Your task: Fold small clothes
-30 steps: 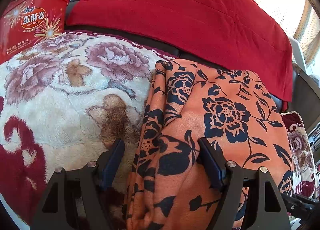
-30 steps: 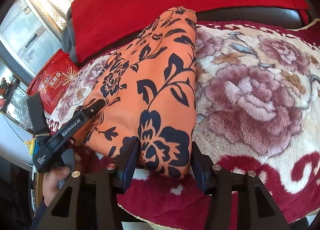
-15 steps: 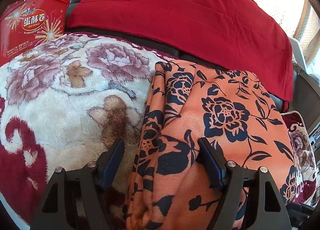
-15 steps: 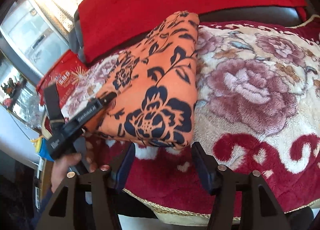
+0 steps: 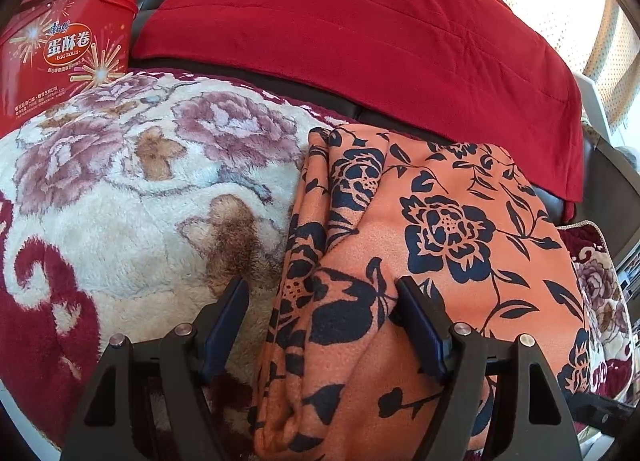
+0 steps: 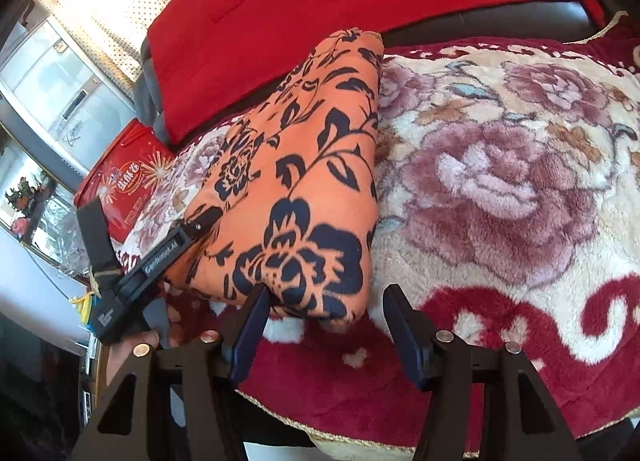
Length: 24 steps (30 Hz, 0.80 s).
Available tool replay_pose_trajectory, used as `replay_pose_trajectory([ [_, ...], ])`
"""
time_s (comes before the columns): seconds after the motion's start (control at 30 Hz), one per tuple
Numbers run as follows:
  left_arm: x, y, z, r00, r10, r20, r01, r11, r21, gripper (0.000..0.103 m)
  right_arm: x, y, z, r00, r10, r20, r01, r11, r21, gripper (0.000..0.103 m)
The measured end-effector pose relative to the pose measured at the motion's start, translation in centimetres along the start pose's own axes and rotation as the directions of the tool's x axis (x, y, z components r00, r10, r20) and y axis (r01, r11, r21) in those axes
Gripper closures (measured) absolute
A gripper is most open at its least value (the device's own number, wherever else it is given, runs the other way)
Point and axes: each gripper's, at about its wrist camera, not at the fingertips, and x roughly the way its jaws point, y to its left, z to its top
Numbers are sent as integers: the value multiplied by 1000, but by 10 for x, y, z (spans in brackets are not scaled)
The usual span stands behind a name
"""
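Observation:
An orange cloth with dark blue flowers (image 5: 440, 221) lies folded on a plush flowered blanket (image 5: 120, 201). My left gripper (image 5: 324, 313) stands open astride the cloth's left folded edge. Its right finger (image 5: 416, 321) rests on the fabric and its left finger is over the blanket, clear of the cloth. In the right wrist view the cloth (image 6: 304, 181) runs away from me. My right gripper (image 6: 326, 325) is open just short of the cloth's near corner, with nothing pinched. A hand (image 6: 136, 345) holds the left gripper (image 6: 196, 225) at the cloth's left side.
A red egg-roll tin (image 5: 60, 61) stands at the blanket's far left corner. A red cover (image 5: 340, 21) drapes the dark sofa back behind. The blanket (image 6: 500, 181) spreads wide to the right of the cloth. Its gold-trimmed front edge (image 6: 360, 437) lies just below my right fingers.
My right gripper has let go of the cloth's near corner, widened its jaws and drawn back a little. The corner now lies flat. The left gripper has not moved.

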Motion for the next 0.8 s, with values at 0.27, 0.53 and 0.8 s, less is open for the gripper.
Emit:
replay_pose_trajectory([
  [0.27,3,1,2,1000,-6,-4,6,1000,-9,26,6,0,34,999,14,38,-14,1000,17,40],
  [0.53,-14,8,10,992,-102,71,105,993,-47,28,26,-5,62,999,42,28,-43,998,46,40],
  [0.8,19,23,9,985,-155,-73,143,979,-145,35,63,-10,90,996,93,-11,-93,994,66,38],
])
